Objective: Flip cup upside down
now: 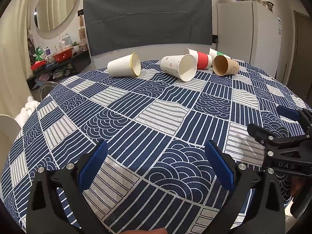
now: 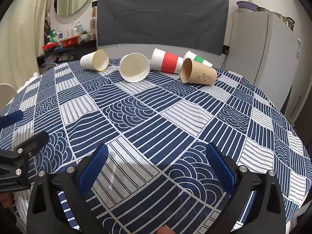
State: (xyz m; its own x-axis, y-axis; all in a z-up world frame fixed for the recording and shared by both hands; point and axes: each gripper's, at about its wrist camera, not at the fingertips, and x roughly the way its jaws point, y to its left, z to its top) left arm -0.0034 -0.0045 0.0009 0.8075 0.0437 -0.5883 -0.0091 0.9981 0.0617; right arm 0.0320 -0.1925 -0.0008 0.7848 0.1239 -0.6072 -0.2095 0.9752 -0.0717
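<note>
Several paper cups lie on their sides at the far edge of the table [image 1: 136, 117]: a white cup with a yellow rim [image 1: 122, 66] [image 2: 93, 60], a white cup with red hearts [image 1: 177, 67] [image 2: 134, 70], a red-banded cup [image 1: 200, 59] [image 2: 167, 61], a green-banded cup [image 1: 216, 53] [image 2: 198, 59] and a brown cup [image 1: 226, 66] [image 2: 198, 74]. My left gripper [image 1: 156, 146] is open and empty, low over the near part of the table. My right gripper [image 2: 157, 148] is open and empty beside it; it also shows at the right of the left wrist view [image 1: 273, 120].
The round table has a blue and white patterned cloth [image 2: 156, 117]. Behind it are a grey covered panel [image 1: 146, 17], a white fridge [image 1: 247, 35] at the right, and a cluttered shelf [image 1: 56, 58] under an oval mirror at the left.
</note>
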